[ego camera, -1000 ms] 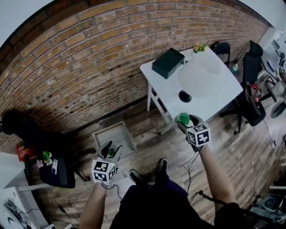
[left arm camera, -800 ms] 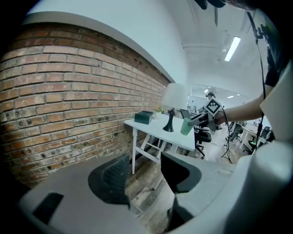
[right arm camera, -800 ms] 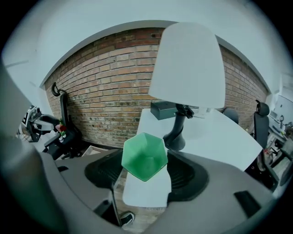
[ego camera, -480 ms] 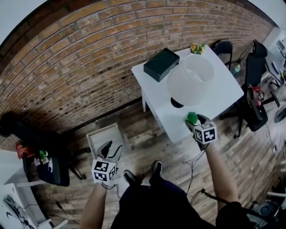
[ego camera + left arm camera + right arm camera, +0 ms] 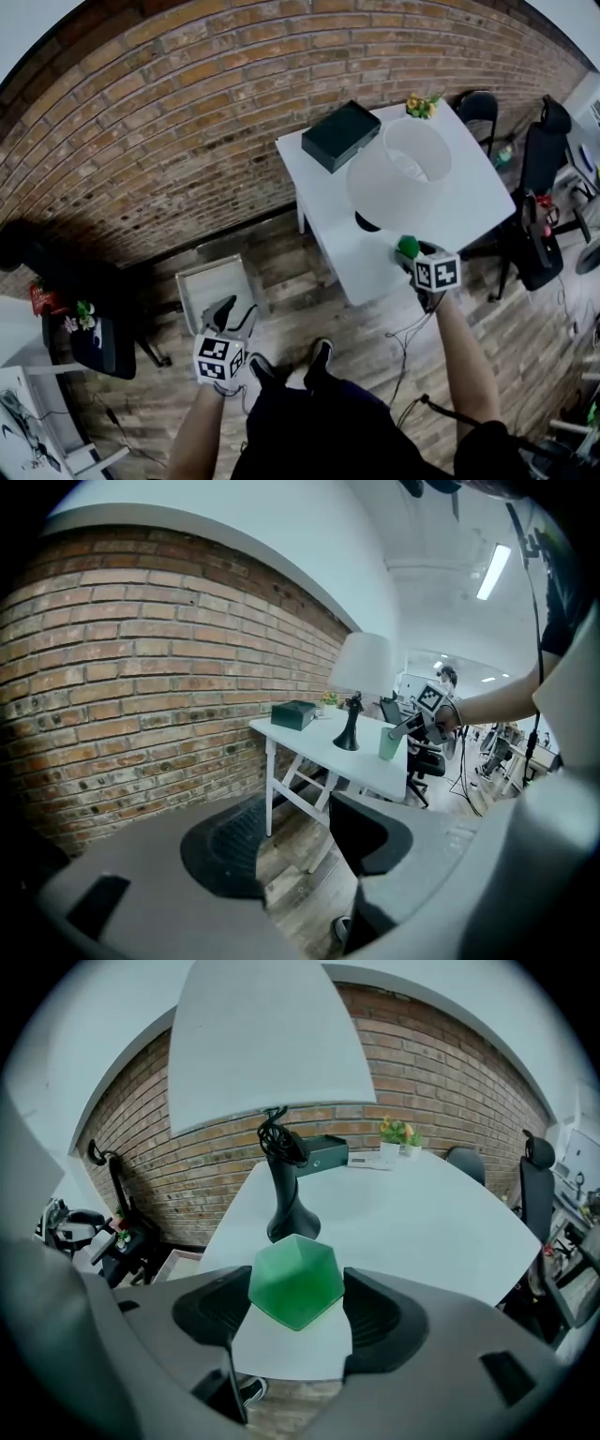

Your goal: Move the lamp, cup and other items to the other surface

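Note:
A green faceted cup (image 5: 295,1282) sits between the jaws of my right gripper (image 5: 295,1307), which is shut on it. In the head view the cup (image 5: 408,247) and right gripper (image 5: 412,255) are over the near edge of the white table (image 5: 469,202), just in front of the lamp's black base (image 5: 367,222). I cannot tell whether the cup touches the tabletop. The lamp's white shade (image 5: 398,173) rises above it. My left gripper (image 5: 230,314) is open and empty above the wooden floor, left of the table. In its own view the left gripper (image 5: 300,841) faces the lamp (image 5: 361,667) and cup (image 5: 390,742).
A dark green box (image 5: 340,135) and a small potted plant (image 5: 419,105) stand at the table's far side by the brick wall. Black office chairs (image 5: 539,234) crowd its right edge. A grey low frame (image 5: 214,286) lies on the floor ahead of my left gripper. A dark seat (image 5: 94,342) holds small items at far left.
My right gripper has carried the green cup from off the table's corner to over its near edge, closer to the lamp base. The left gripper has come along, still empty.

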The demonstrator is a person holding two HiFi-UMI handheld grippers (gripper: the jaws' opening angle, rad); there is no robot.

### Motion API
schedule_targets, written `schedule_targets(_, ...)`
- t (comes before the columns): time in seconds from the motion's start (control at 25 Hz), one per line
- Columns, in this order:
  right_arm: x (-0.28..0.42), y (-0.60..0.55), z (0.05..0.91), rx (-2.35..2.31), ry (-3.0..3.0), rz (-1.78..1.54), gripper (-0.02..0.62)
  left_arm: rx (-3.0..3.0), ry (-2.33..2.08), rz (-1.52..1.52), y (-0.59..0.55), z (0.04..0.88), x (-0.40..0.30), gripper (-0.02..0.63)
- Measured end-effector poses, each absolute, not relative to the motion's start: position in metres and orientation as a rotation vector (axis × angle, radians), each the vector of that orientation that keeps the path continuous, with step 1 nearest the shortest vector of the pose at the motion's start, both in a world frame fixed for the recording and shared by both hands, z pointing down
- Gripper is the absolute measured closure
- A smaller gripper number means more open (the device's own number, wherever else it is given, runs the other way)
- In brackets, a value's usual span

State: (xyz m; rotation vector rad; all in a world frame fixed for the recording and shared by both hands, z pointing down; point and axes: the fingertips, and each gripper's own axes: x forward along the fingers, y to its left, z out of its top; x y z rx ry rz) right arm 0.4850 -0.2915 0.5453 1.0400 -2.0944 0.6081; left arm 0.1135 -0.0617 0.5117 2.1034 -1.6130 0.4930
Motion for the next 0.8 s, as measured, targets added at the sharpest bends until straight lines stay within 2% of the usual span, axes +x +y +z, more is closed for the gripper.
schedule_targets(0.24, 0.483, -0.288, 0.553, 1.025, -2.117, 0.585, 0.284, 2.083, -1.619, 0.492, -0.059, 0.516, 0.117, 0.397)
schedule_targets(0.36, 0.484, -0.288, 0.554, 1.048, -2.130, 0.578, 0.228, 2.083, -1.614, 0.494, -0.058, 0.518, 0.119, 0.397)
schedule_targets(0.48, 0.484, -0.289, 0.543, 1.096, -2.168, 0.533, 0.204, 2.086, -1.610, 0.491, -0.057, 0.520, 0.121, 0.397)
schedule_targets(0.64, 0.475, -0.276, 0.522, 1.133, -2.200, 0.391, 0.207, 2.093, -1.601, 0.484, -0.047, 0.519, 0.116, 0.397)
schedule_targets(0.8, 0.460, -0.258, 0.492, 1.222, -2.199, 0.239, 0.243, 2.110, -1.605, 0.468, -0.032, 0.511, 0.100, 0.397)
